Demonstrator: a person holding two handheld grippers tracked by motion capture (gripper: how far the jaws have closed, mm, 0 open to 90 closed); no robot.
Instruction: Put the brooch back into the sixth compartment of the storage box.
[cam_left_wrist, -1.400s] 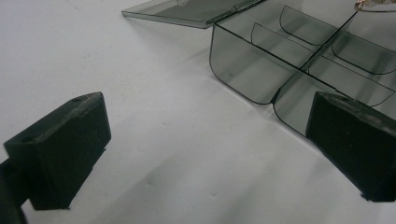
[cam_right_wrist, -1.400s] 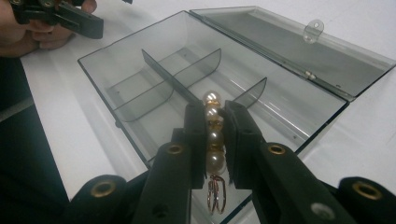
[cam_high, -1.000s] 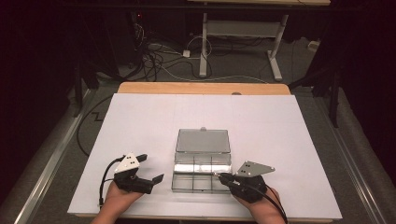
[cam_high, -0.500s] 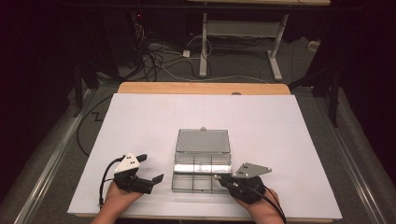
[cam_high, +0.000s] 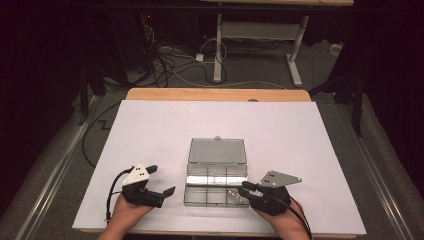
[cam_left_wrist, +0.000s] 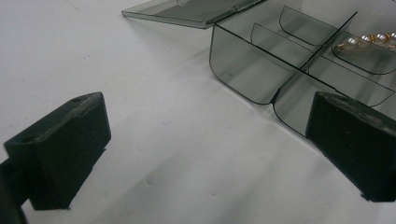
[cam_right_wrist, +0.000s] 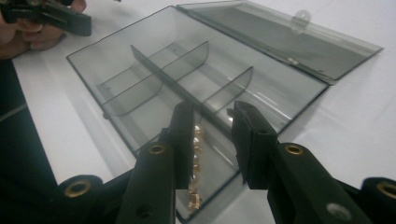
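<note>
The right hand-held gripper (cam_high: 243, 190) has edged left over the open compartment box (cam_high: 216, 176), jaws narrowly parted above the pearl beads (cam_high: 235, 195), likely reaching; the left hand-held gripper (cam_high: 161, 181) waits wide open.

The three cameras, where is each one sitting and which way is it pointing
High view: above the person's side, looking forward and down on the table; both hands and grippers show.
Left gripper view: rides the left gripper, facing the clear box; open jaws show.
Right gripper view: rides the right gripper, over the box; jaws show.
All share the box.
</note>
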